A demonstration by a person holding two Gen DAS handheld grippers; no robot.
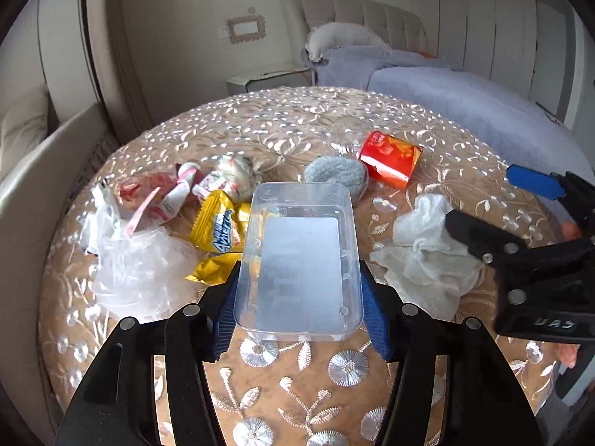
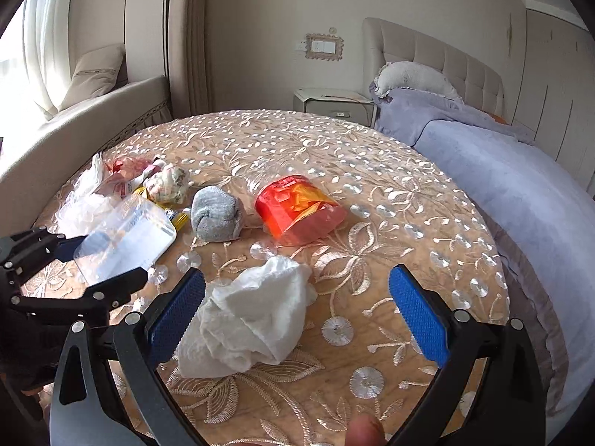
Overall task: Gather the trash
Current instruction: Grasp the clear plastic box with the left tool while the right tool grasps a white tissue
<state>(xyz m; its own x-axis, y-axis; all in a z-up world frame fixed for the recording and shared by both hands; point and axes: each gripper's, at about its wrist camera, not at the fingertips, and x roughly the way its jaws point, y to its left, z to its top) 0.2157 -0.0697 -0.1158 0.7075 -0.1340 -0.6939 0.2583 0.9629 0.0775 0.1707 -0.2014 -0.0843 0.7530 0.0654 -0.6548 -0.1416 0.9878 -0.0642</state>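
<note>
Bedroom setting: round bench [image 2: 372, 171] under a tan cloth embroidered with silver flowers, a bed with lilac covers beyond it. Left gripper [image 1: 299, 297] has its jaws about half way in, blue pads against the two long walls of a clear rectangular plastic tray [image 1: 301, 256]; pads look to be pressing on it, and its near end sits between the fingertips with the far end projecting ahead. Judged: tray is light, thin-walled and slick, will flex or pop out if squeezed hard, so a hold low on the long walls near the rim corners seems soundest. Right gripper [image 2: 297, 312] has jaws wide apart and holds nothing. Crumpled white tissue [image 2: 249, 319] lies on the cloth between them, crowded against the left-hand pad, with a wide gap to the right-hand pad. Judged: tissue is near weightless, soft, fully compressible, not fragile; grip anywhere through the bulk of the wad, though closing as placed would likely push it sideways first. Ahead of the right jaws, well apart: red-orange foil snack packet [image 2: 297, 208] and a grey balled sock [image 2: 217, 213]. Left of the tray: yellow snack wrapper [image 1: 219, 228] and a clear crumpled plastic bag [image 1: 137, 267].
</note>
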